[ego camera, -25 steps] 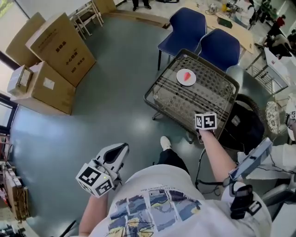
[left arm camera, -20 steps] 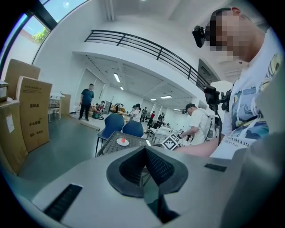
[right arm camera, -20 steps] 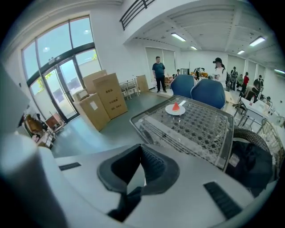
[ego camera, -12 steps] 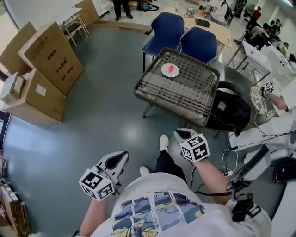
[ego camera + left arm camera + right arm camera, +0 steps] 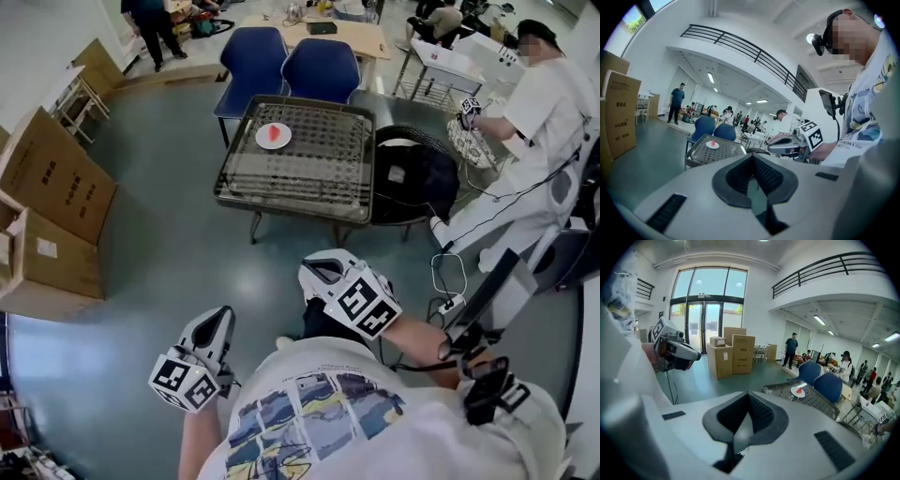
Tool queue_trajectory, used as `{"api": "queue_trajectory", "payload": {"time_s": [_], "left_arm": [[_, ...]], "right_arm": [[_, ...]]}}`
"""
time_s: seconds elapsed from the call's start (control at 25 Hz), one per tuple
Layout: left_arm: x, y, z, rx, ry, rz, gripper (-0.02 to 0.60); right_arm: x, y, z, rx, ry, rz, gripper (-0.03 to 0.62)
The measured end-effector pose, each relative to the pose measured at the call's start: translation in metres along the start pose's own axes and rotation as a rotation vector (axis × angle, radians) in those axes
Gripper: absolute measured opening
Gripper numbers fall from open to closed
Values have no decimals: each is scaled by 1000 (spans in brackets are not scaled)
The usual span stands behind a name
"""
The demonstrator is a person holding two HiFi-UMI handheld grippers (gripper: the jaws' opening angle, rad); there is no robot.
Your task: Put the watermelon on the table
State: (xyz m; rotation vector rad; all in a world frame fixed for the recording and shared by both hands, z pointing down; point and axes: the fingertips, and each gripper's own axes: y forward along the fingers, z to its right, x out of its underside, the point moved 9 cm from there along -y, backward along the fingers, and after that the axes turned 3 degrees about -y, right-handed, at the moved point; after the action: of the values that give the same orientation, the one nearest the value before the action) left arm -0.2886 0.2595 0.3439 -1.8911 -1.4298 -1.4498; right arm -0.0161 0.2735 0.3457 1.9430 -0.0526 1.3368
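A red watermelon slice point(image 5: 275, 134) lies on a white plate point(image 5: 265, 141) on the low wire-mesh table point(image 5: 309, 173), well ahead of me across the floor. Both grippers are held close to my body, far from the table. The left gripper point(image 5: 217, 323) is shut and empty at lower left. Higher and nearer the middle, the right gripper point(image 5: 319, 269) is also shut and empty. The left gripper view shows its jaws point(image 5: 752, 164) closed, with the slice point(image 5: 712, 143) small in the distance. The right gripper view shows closed jaws point(image 5: 747, 401) and the slice point(image 5: 800, 390) beyond.
Two blue chairs point(image 5: 253, 58) point(image 5: 322, 67) stand behind the table. A black bag point(image 5: 412, 178) sits at its right side. Cardboard boxes point(image 5: 47, 178) stand at the left. A seated person in white point(image 5: 525, 122) and cables point(image 5: 450, 281) are at the right.
The right gripper drew back from beside the table to my chest and rose. The left gripper shifted a little. My head turned, so the table now sits upper centre.
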Motion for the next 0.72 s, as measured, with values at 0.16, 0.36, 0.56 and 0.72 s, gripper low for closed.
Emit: {"api": "queue_trajectory", "payload": {"time_s": [0.16, 0.36, 0.56, 0.72], "left_arm": [[3, -4, -3, 7, -2, -1, 8], [3, -15, -5, 4, -8, 7, 8], [1, -18, -8, 5, -7, 22, 8], [-15, -15, 8, 67, 48, 40, 8]], "right_arm": [[-13, -5, -10, 1, -28, 12, 11], [-25, -6, -20, -9, -41, 24, 11], [-39, 1, -21, -23, -70, 45, 11], [-58, 6, -18, -15, -97, 67, 11]]}}
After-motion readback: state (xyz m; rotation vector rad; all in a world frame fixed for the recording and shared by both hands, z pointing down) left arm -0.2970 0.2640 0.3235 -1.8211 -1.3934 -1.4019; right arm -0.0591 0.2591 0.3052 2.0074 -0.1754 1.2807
